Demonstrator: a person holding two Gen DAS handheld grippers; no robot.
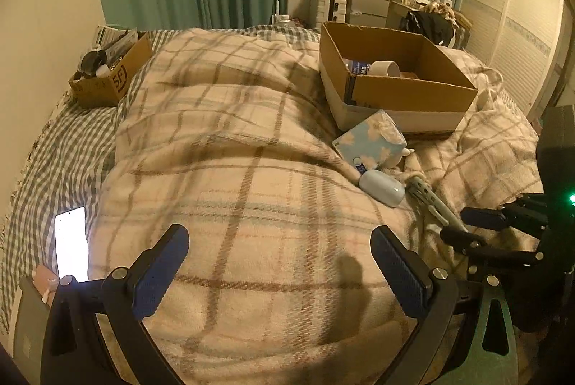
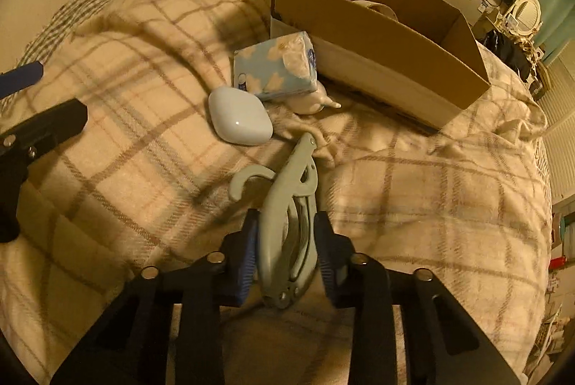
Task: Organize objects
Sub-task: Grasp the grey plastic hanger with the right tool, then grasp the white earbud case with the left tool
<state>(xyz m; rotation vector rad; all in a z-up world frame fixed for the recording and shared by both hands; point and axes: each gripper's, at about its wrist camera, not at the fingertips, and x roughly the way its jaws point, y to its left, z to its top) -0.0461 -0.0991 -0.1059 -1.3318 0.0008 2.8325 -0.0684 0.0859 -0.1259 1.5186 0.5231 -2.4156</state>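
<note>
- Step in hand, my read: right tool grabbing the folding hanger off the bed, prob to go in the big cardboard box
- R tool state: nearly closed, pads either side of the folded grey hanger body; looks clamped on it, hook end pointing away toward the box
- Can't tell if hanger is lifted yet or resting on the plaid blanket
- L tool: wide open, nothing in it, above the blanket w/ nothing between its pads
- Remaining loose items: white pebble-shaped case just beside the hanger tip, blue tissue pack leaning against the box wall, small white thing tucked under the pack (can't ID)
- Box already holds a tape roll + something blue-labelled
- Lit phone on the checked sheet at left, small box of odds at the far corner
- Next move calls for: lift clear of blanket folds, carry over the near box wall, release inside; watch the hook snagging on fabric or clipping the tissue pack
</note>
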